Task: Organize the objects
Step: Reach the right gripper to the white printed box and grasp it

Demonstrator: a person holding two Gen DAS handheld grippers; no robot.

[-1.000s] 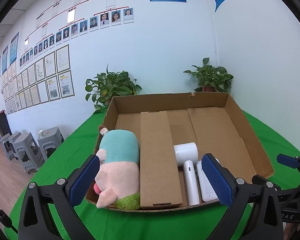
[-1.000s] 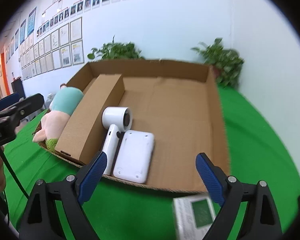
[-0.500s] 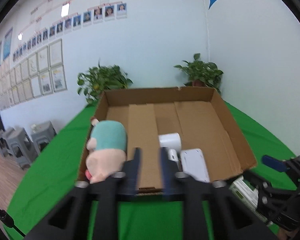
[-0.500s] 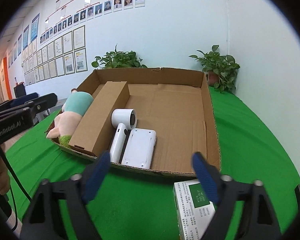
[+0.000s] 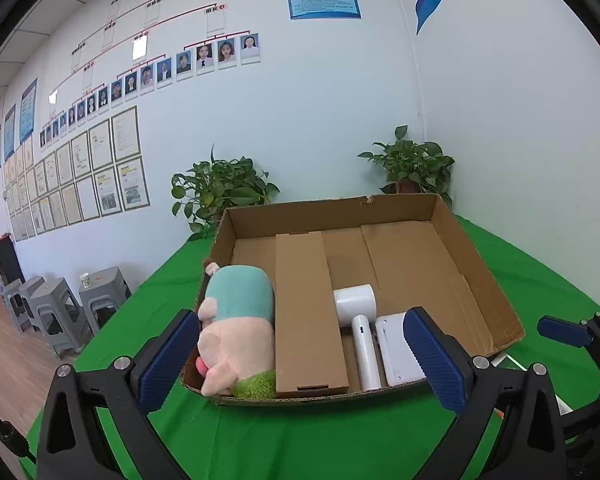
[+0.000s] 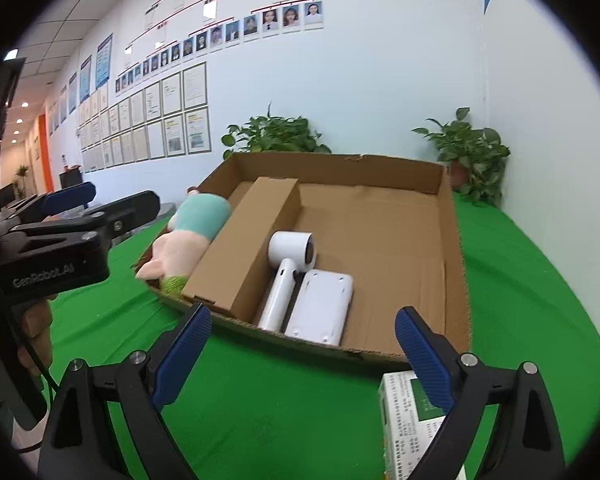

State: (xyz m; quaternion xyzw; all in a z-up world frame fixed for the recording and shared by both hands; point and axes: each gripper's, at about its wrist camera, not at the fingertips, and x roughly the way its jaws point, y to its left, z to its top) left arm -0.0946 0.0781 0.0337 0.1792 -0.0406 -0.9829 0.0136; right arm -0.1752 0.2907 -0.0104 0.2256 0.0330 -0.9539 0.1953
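Both jaws had just spread wide, nothing between them. White-and-green cardboard carton (image 6: 410, 416) lay outside the open brown cardboard tray (image 6: 454, 240); likely light, stiff: pinch its long sides.

green-covered table (image 6: 260, 400) — an open cardboard tray (image 6: 454, 248) sits on it, a white-green carton (image 6: 404, 412) just beside.

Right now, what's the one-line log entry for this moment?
left gripper: open, empty | right gripper: just reopened, empty | cardboard tray: plush toy, long box, hair dryer, white device | green-white box: outside
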